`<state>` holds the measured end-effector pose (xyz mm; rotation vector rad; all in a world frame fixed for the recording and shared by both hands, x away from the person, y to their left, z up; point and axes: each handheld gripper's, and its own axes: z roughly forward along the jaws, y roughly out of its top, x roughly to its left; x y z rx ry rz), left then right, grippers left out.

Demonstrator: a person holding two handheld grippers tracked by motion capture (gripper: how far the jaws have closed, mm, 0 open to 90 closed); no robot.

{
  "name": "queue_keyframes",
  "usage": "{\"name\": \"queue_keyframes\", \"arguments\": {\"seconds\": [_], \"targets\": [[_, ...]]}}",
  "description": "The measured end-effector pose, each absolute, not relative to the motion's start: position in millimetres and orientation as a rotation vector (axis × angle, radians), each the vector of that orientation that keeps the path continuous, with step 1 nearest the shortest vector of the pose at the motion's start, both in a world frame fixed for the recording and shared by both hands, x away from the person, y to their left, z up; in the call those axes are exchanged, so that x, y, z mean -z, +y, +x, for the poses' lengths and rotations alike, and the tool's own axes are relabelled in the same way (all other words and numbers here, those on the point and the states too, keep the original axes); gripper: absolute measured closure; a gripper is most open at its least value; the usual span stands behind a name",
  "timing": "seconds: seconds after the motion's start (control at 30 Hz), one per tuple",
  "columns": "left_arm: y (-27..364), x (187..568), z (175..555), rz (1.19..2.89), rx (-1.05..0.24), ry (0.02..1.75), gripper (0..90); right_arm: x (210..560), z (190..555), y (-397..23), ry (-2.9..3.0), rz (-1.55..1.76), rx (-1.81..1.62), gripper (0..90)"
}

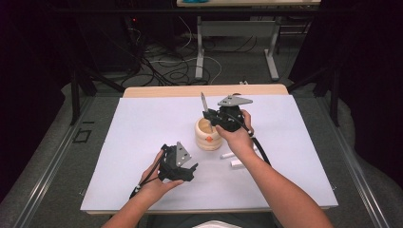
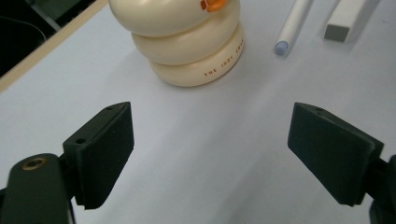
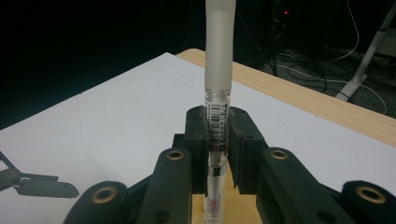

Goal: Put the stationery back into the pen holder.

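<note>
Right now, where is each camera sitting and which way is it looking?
High view: above the table, looking forward and down; both forearms, left gripper, right gripper.
Left gripper view: rides the left gripper, facing the cream pot between open jaws.
Right gripper view: rides the right gripper, looking past its jaws shut on a pen.
High and left gripper views share the pot.

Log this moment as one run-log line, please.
right gripper: shut on pen, upright above cream holder | left gripper: open, nothing between | on table: white pen, white eraser
</note>
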<state>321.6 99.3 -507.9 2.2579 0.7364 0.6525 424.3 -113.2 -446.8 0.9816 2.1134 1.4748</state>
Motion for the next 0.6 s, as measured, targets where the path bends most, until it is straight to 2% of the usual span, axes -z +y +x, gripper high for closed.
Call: {"name": "queue_keyframes", "arguments": {"seconds": [0.3, 0.6], "targets": [[110.5, 511.6, 329.6, 2.164, -0.558, 0.871, 11.1, 458.9, 433.6, -109.7, 2.152, 1.047, -1.425, 79.4], [110.7, 512.5, 330.5, 2.161, -0.544, 0.877, 11.5, 473.5, 438.7, -105.3, 2.226, 1.098, -1.344, 79.4]]}}
